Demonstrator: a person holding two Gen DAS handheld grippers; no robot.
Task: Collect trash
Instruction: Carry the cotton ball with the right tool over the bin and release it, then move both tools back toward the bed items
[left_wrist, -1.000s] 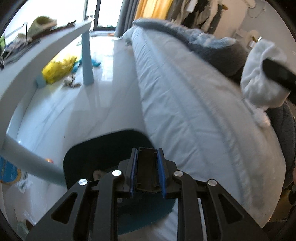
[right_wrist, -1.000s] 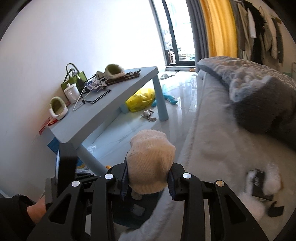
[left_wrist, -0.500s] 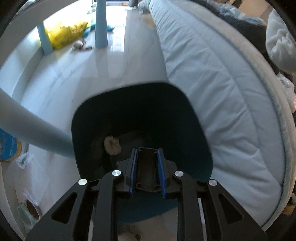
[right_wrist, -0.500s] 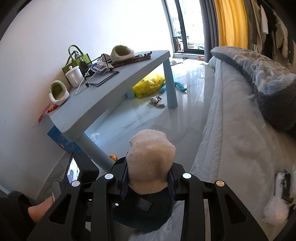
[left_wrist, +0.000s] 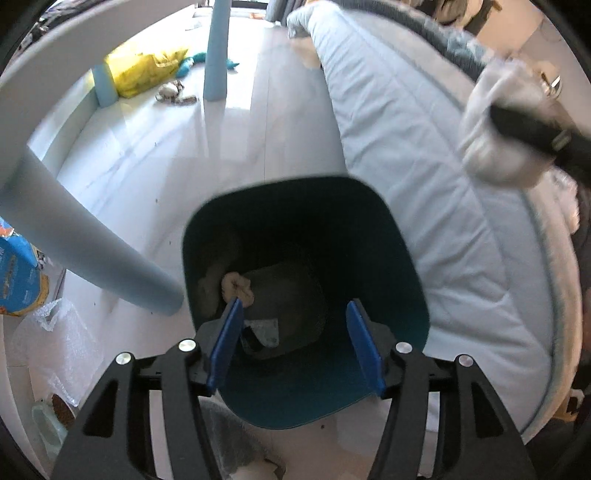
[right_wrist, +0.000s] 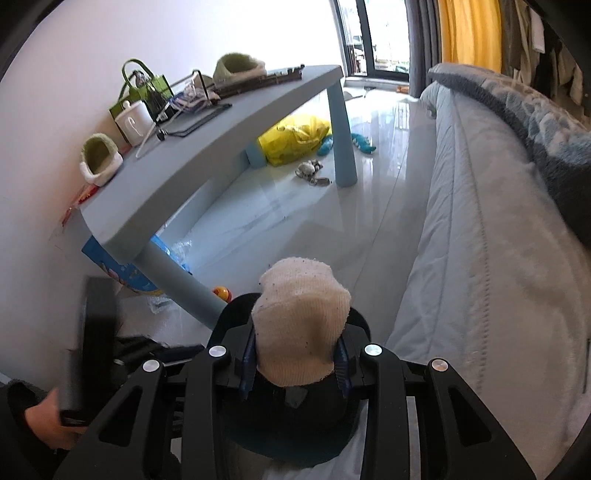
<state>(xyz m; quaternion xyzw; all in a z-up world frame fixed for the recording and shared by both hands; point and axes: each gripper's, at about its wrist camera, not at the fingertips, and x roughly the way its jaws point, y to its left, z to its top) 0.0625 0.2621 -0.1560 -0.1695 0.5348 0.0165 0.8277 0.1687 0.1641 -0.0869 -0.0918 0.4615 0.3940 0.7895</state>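
the left gripper (left_wrist: 293, 345) hangs over the bin (left_wrist: 402, 273), its blue fingers (left_wrist: 225, 343) spread wide with nothing between them, both tips inside the outline of the rim. below them the bin's mouth is open, and trash (left_wrist: 238, 290) already lies on its floor: a pale crumpled lump and a darker rounded piece beside it. the bin stands on the floor (left_wrist: 147, 158) in a narrow lane, its right side just beside the bed edge (left_wrist: 424, 184) and its left rim close to a table leg (left_wrist: 85, 247). beyond the bin the floor runs open toward the far table legs and a yellow bag (left_wrist: 144, 72).

the right gripper (right_wrist: 293, 363) is clenched on a cream sock (right_wrist: 301, 323), the blue pads pressing its lower sides. the sock stands nearly upright, long axis along the fingers, its rounded closed end pointing up and away from the camera. it sits directly above the bin (right_wrist: 236, 314), whose dark rim shows behind and under the fingers. in the left view the same sock (left_wrist: 496, 122) appears blurred at upper right, over the bed and off to the side of the bin. the table (right_wrist: 207, 155) edge overhangs to the left, the bed (right_wrist: 480, 240) rises close on the right, and clear floor lies ahead between them.
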